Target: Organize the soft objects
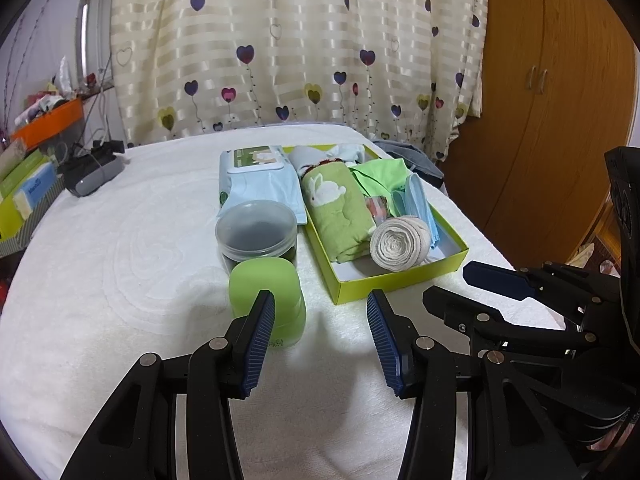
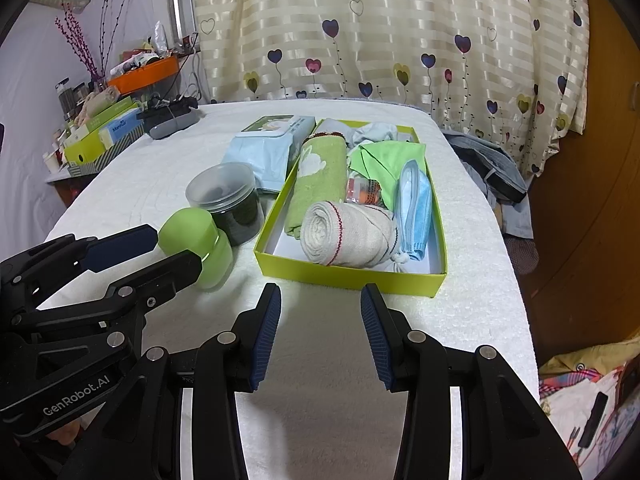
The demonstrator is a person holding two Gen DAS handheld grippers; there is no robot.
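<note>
A white cloth (image 1: 120,264) was spread over the table, filling the middle of both views, with a heart-patterned curtain (image 1: 280,48) hung behind it at the top. A yellow-green box (image 2: 344,276) was seen at centre right, packed with soft things: a green towel (image 2: 320,176) along its left side, a rolled beige bandage (image 2: 344,236) at its near end, a blue mask (image 2: 416,204) on the right and a green cloth (image 2: 380,160) further back. Left of the box, a wipes pack (image 1: 260,180), a dark jar (image 1: 256,236) and a green bottle (image 1: 264,292) were lined up. The left gripper (image 1: 320,332) was held partly open over bare cloth, nothing gripped. The right gripper (image 2: 320,332) was likewise held half open and empty, just short of the box.
</note>
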